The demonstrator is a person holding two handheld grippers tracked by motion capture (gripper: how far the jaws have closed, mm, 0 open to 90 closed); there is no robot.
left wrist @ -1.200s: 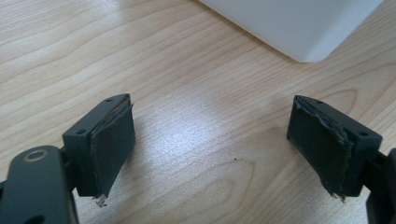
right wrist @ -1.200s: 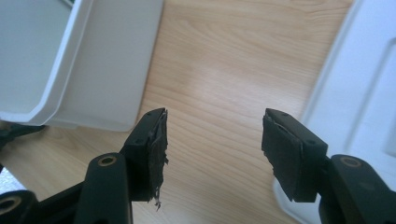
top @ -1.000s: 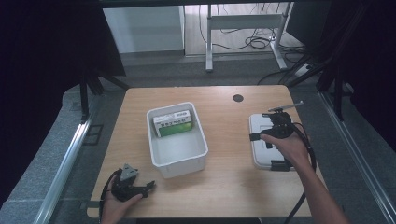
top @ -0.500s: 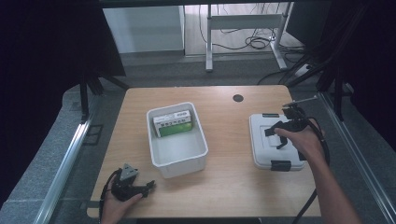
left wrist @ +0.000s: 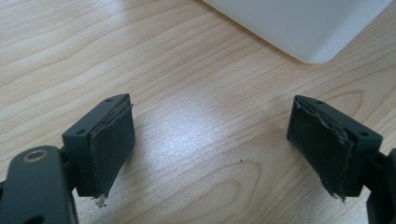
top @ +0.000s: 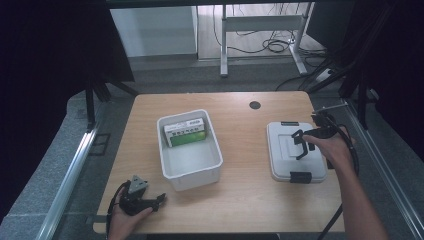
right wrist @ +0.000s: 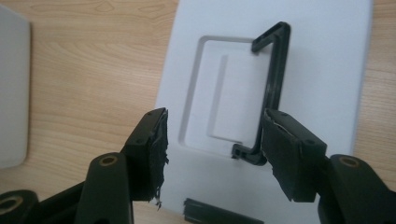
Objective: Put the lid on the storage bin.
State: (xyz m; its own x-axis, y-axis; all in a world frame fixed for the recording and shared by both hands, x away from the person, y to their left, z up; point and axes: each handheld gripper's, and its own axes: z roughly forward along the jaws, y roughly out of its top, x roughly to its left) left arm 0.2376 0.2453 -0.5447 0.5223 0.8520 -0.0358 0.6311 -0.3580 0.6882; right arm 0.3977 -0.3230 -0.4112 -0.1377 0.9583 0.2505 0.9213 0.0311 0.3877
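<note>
Lid [top: 296,151], white w/ black handle [top: 300,144], lies flat on table [top: 250,200] at right side, well apart from bin. R gripper [top: 306,142] sits over lid's top, jaws wide apart, nothing clamped. In right gripper view the lid [right wrist: 322,70] shows a recessed panel w/ the black handle [right wrist: 273,88] standing up off it; handle's lower end is just beside the inner face of the right-hand jaw, other jaw hangs over the lid's edge near bare wood. Whether a pad touches the handle: can't tell. Black latch [top: 300,177] on lid's near edge, second one at far edge.

White bin [top: 189,150] at table centre, open-topped, holds a green-and-white box [top: 185,134] leaning against its far wall.

L gripper [top: 142,202] rests at near left corner of table, held in hand [top: 125,222], jaws apart, empty. Left gripper view: bare wood between pads, corner of bin [left wrist: 299,28] ahead.
</note>
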